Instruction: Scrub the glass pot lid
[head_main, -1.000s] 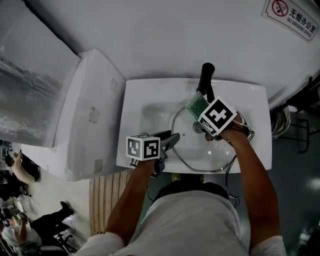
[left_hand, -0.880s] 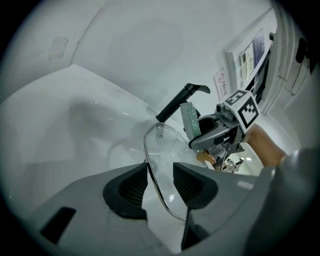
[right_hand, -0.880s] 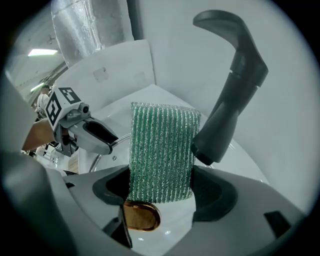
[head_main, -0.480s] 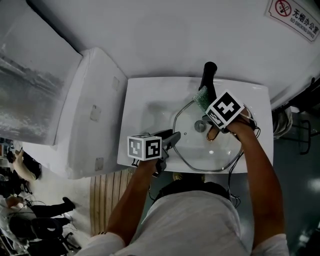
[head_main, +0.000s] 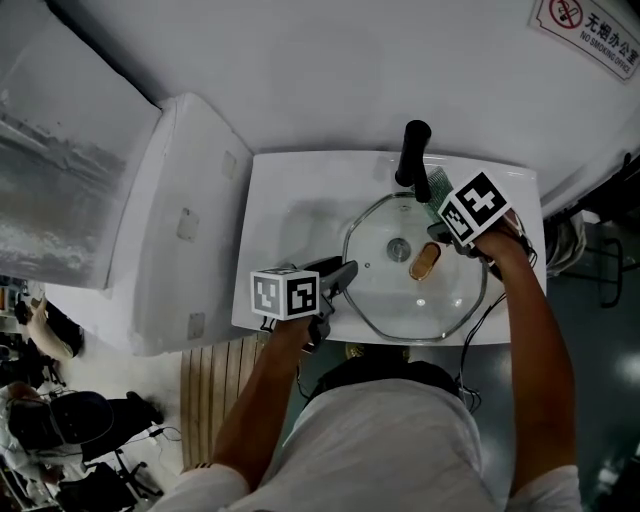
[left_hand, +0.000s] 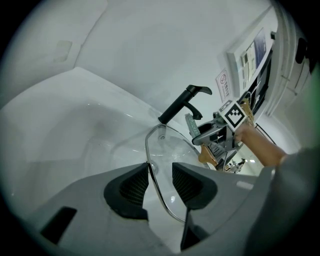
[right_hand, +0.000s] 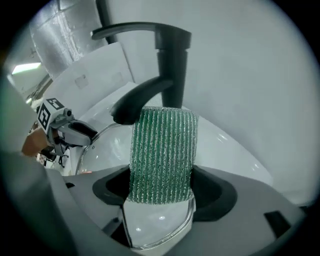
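The glass pot lid lies in the white sink, its knob up, below the black faucet. The left gripper has the lid's near-left rim between its jaws. They have just been closing; the rim rests against one pad, clear of the other. The right gripper pinches a green scouring pad over the lid's far-right edge, just beside the faucet.

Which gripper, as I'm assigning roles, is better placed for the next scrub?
Right. The right gripper grips the green scouring pad at the glass lid by the faucet. The left gripper, whose jaws have just been closing, straddles the lid's near rim.
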